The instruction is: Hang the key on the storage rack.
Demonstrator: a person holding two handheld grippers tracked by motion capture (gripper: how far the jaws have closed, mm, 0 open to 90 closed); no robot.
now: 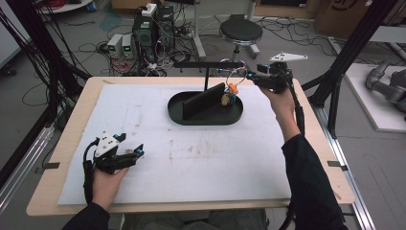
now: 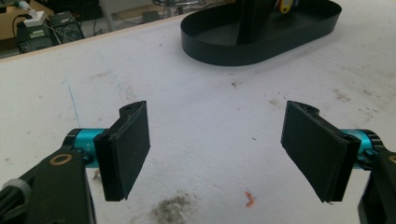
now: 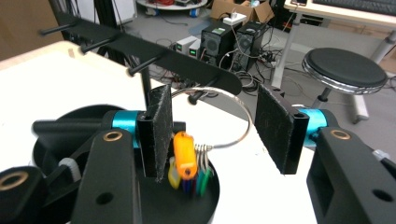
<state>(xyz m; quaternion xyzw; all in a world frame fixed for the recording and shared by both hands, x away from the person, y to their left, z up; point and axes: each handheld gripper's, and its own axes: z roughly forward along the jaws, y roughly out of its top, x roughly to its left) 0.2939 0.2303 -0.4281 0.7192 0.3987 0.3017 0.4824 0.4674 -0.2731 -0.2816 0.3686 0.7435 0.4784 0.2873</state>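
Left claw [image 1: 139, 152] open low; right claw [image 1: 252, 76] open, raised.

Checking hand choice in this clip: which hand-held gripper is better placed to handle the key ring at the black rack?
Right. The right hand-held gripper has its jaws open around the silver wire ring of coloured key tags hanging at the black peg rack. The left hand-held gripper rests open at the near-left of the white mat.

Orange tag [image 3: 185, 155] on silver ring [image 3: 233, 119], black tray [image 1: 178, 114]

Key ring [image 3: 233, 121] on peg — fingers [image 3: 159, 130] apart.
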